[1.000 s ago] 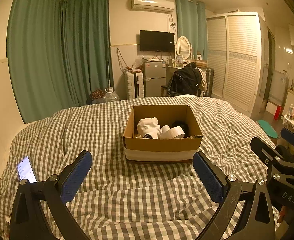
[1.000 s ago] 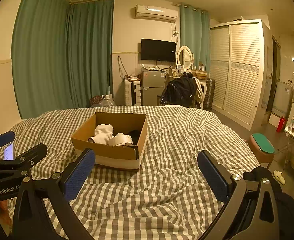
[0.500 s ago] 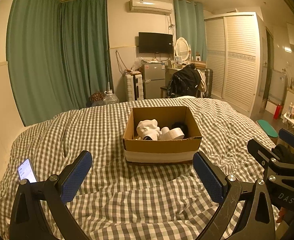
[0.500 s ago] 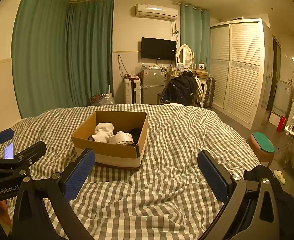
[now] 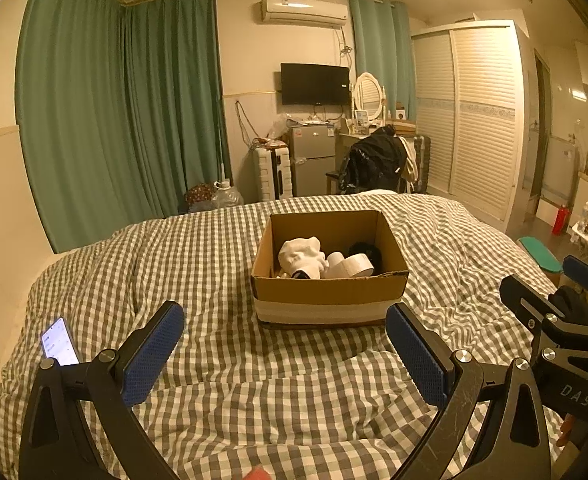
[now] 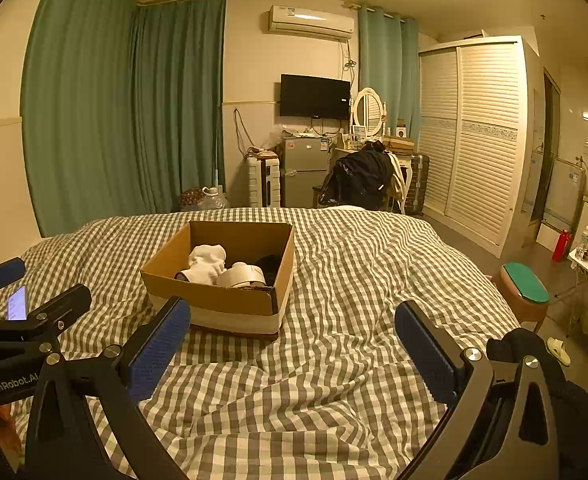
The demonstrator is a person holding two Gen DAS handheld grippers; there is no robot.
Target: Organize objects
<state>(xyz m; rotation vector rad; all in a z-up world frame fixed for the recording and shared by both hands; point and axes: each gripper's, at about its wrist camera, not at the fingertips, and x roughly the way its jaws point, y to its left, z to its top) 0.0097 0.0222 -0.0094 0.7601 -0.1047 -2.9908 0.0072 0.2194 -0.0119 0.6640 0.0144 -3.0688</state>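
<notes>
An open cardboard box stands on the checked bed cover, also in the right wrist view. Inside lie a white sock bundle, a white tape roll and a dark item. My left gripper is open and empty, held above the bed in front of the box. My right gripper is open and empty, to the right of the left one and short of the box.
A lit phone lies on the bed at the left. The bed cover is rumpled. Beyond the bed stand a small fridge, a chair with a black jacket and a wardrobe. A stool stands by the bed's right side.
Both grippers have risen and pulled back slightly; the box sits a little lower in both views. Nothing was taken hold of or let go.
</notes>
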